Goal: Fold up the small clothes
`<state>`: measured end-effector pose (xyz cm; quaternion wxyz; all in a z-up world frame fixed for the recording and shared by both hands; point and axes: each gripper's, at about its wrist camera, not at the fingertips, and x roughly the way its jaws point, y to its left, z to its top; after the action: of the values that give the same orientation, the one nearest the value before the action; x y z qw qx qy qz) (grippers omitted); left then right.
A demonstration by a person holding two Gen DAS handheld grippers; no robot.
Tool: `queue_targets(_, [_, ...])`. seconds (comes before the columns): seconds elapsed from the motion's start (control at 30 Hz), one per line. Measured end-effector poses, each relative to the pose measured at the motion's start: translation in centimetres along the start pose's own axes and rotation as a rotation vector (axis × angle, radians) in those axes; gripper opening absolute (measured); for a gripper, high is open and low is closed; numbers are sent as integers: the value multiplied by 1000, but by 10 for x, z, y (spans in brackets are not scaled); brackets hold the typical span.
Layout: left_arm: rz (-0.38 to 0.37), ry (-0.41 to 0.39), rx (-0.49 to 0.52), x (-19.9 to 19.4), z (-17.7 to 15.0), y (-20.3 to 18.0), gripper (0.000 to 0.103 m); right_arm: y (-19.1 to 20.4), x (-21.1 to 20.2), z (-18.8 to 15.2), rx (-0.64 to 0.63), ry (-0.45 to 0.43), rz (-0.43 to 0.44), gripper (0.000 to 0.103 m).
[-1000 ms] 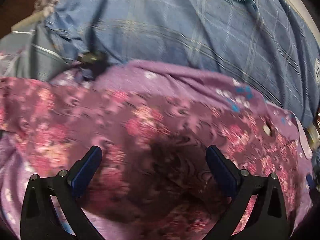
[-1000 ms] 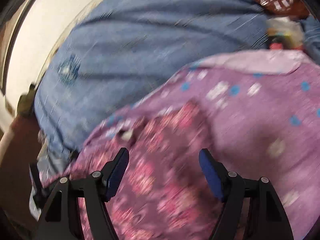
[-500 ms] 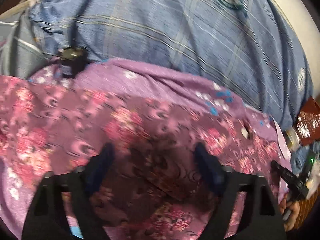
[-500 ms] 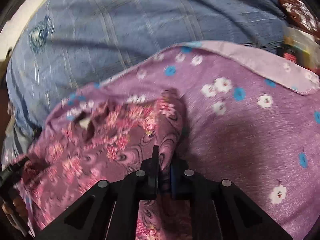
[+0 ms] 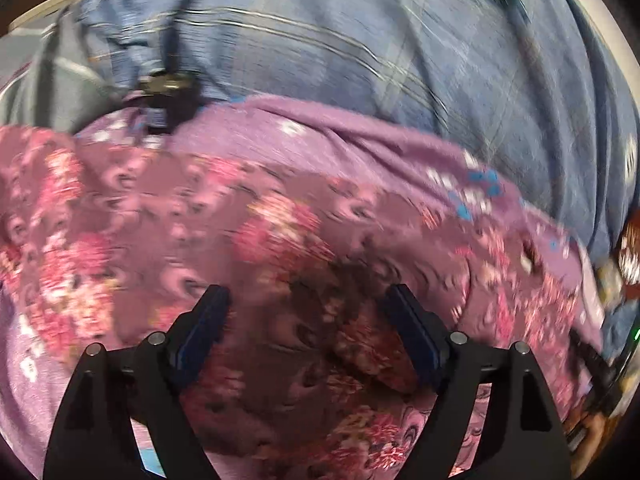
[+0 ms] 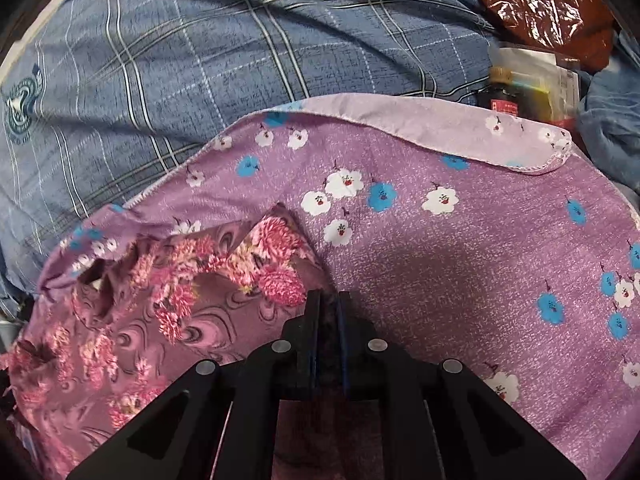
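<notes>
A small maroon garment with pink flowers (image 6: 168, 312) lies crumpled on a purple cloth with white and blue flowers (image 6: 460, 264). My right gripper (image 6: 328, 300) is shut on the garment's right edge, with fabric pinched between the pads. In the left wrist view the same garment (image 5: 224, 240) fills the middle, blurred. My left gripper (image 5: 308, 312) is open just above it, its blue pads on either side of a dark fold, nothing held.
A blue plaid sheet (image 6: 200, 60) covers the bed behind the purple cloth. A brown plastic bag (image 6: 544, 12) and a dark bottle with packets (image 6: 516, 92) lie at the far right. A small dark object (image 5: 168, 88) sits at the cloth's far left edge.
My right gripper closed on the garment's edge half a second ago and still holds it. My left gripper stayed open and shifted slightly over the garment.
</notes>
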<state>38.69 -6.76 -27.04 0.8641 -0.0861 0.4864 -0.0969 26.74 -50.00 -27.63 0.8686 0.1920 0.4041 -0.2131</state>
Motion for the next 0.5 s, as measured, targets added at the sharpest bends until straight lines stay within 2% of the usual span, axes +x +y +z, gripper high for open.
queue_targets(0.07, [6,12,85,4,-1,-19,82,3,-4,0,-9,-10,-7,7])
queue_targets(0.1, [27,11,141,5,-2,-30,76,2,-5,0,-5,-11,-6,7])
queue_targets(0.13, [51,-1,187,4,-3,-40,61,1,-7,0,6,-14,-3,7])
queue_targets(0.17, [44,-7,221,1,-4,-48,48,0,-10,0,10,-20,-1,8])
queue_targets(0.2, [20,3,225,1,-4,-51,23,1,-14,0,11,-33,-4,11])
queue_targets(0.23, [-8,13,220,-2,-3,-54,17,2,-20,0,11,-58,-19,12])
queue_targets(0.27, [3,6,221,-4,-4,-55,16,2,-25,1,9,-85,-38,15])
queue_targets(0.3, [17,-2,231,-7,-4,-56,10,3,-36,2,5,-129,-56,20])
queue_targets(0.37, [-2,-12,225,-12,-4,-53,7,4,-53,1,13,-184,-45,28])
queue_targets(0.43, [-56,-35,186,-22,-2,-44,6,11,-70,0,16,-233,30,28])
queue_targets(0.5, [-90,-46,153,-31,3,-38,6,26,-80,-3,-19,-240,135,28])
